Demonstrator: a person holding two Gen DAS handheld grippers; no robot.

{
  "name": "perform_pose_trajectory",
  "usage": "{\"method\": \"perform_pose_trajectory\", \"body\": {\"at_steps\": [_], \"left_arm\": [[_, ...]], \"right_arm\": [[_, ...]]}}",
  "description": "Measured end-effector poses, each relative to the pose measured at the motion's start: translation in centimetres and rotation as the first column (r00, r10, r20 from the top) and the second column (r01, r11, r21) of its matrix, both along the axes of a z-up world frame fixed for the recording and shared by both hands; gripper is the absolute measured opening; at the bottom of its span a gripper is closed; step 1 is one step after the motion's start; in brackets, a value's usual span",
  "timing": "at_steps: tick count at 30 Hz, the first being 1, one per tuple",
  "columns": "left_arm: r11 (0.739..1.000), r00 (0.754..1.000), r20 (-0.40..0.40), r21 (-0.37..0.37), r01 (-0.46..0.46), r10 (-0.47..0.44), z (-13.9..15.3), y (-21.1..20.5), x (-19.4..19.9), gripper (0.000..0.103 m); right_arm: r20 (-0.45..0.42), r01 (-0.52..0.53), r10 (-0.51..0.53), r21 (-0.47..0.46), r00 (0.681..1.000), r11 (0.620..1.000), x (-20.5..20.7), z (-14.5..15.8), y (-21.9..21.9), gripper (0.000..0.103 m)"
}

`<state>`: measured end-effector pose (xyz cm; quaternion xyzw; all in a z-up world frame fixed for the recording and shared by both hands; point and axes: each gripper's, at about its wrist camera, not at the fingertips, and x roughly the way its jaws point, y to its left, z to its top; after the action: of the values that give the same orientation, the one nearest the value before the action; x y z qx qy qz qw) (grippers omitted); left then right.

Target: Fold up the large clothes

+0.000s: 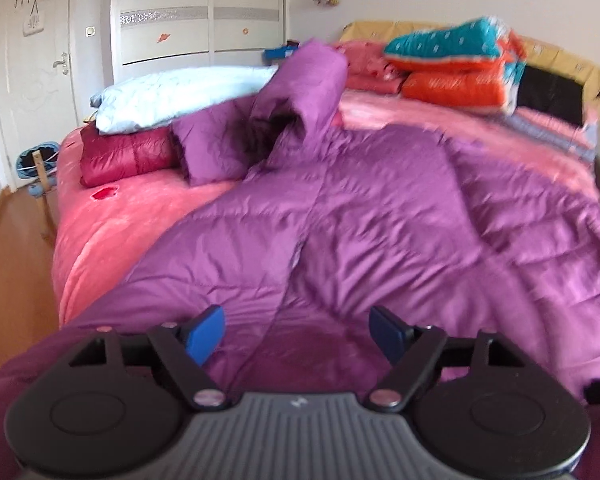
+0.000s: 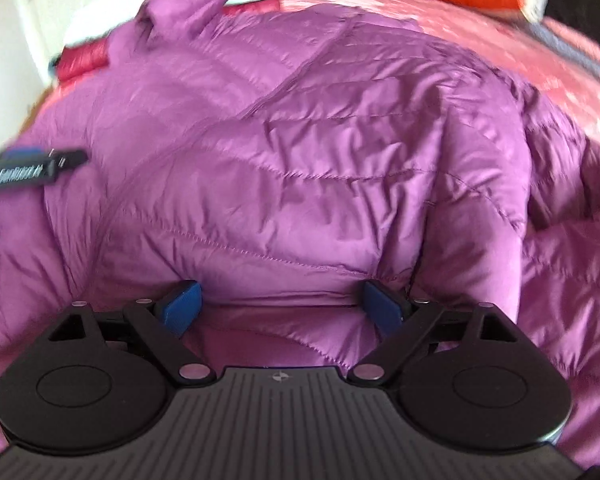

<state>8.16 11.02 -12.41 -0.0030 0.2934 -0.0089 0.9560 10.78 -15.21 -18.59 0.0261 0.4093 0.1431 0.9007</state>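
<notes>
**Purple down coat spread across the bed, both claws hanging open above it**

A large purple quilted coat (image 1: 380, 216) lies over the near side of a bed covered in a pink bedspread (image 1: 112, 224), its hem toward the near edge and its hood (image 1: 300, 92) propped up toward the far side. One sleeve (image 1: 208, 148) is bent up beside the hood, near the bed's left edge.

The left claw (image 1: 298, 334) hovers low over the coat's hem with its blue pads (image 1: 206, 332) spread wide — nothing is pinched between them, only purple fabric below. The right claw (image 2: 280, 308) is likewise spread over a raised fold of the coat; the fabric bulges close to its pads (image 2: 182, 306), but whether they touch it cannot be told through the blur.

At the bed's far left corner a folded dark red jacket (image 1: 128, 152) sits under a pale blue one (image 1: 180, 96). Toward the far right edge, orange and teal quilts (image 1: 456, 64) are stacked beside a pink bundle (image 1: 368, 68). A white wardrobe (image 1: 200, 12) and a white door (image 1: 36, 80) stand beyond the bed — wooden floor (image 1: 16, 248) shows along its left side.
</notes>
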Motion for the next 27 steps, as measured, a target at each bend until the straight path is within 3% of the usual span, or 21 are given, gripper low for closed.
{"method": "perform_pose_trajectory", "body": {"at_steps": [4, 7, 11, 14, 17, 20, 22, 25, 27], "left_arm": [[0.996, 0.999, 0.029, -0.074, 0.041, -0.039, 2.5, -0.7, -1.6, 0.08], [0.989, 0.995, 0.046, -0.114, 0.099, -0.094, 4.2, -1.8, -2.5, 0.081], [0.967, 0.975, 0.068, -0.13, 0.22, -0.212, 6.3, -4.6, -4.0, 0.085], [0.933, 0.944, 0.079, -0.142, 0.33, -0.321, 7.6, -7.3, -5.0, 0.085], [0.878, 0.891, 0.099, -0.156, 0.453, -0.442, 8.7, -10.4, -6.0, 0.086], [0.8, 0.819, 0.102, -0.173, 0.574, -0.565, 9.2, -13.8, -6.5, 0.088], [0.752, 0.769, 0.098, -0.163, 0.639, -0.632, 9.0, -15.9, -7.0, 0.088], [0.661, 0.672, 0.07, -0.129, 0.739, -0.738, 8.1, -19.2, -7.5, 0.088], [0.598, 0.603, 0.024, -0.107, 0.794, -0.797, 7.1, -21.3, -7.7, 0.088]], "right_arm": [[0.004, 0.126, -0.129, 0.171, 0.992, 0.977, -1.0, 2.1, -3.5, 0.103], [0.058, 0.22, -0.245, 0.281, 0.968, 0.934, -2.4, 3.9, -6.8, 0.103], [0.108, 0.345, -0.422, 0.417, 0.9, 0.841, -4.4, 5.7, -12.2, 0.103], [0.109, 0.45, -0.544, 0.441, 0.832, 0.777, -6.1, 6.3, -16.1, 0.103], [0.089, 0.51, -0.612, 0.468, 0.785, 0.722, -8.1, 6.5, -19.3, 0.103], [0.044, 0.56, -0.65, 0.466, 0.759, 0.686, -9.5, 5.6, -21.4, 0.103], [-0.018, 0.568, -0.636, 0.469, 0.771, 0.676, -9.6, 4.5, -22.8, 0.103], [-0.106, 0.53, -0.559, 0.498, 0.823, 0.686, -8.7, 3.3, -23.0, 0.103], [-0.119, 0.527, -0.544, 0.481, 0.831, 0.7, -8.1, 3.2, -22.8, 0.103]]}}
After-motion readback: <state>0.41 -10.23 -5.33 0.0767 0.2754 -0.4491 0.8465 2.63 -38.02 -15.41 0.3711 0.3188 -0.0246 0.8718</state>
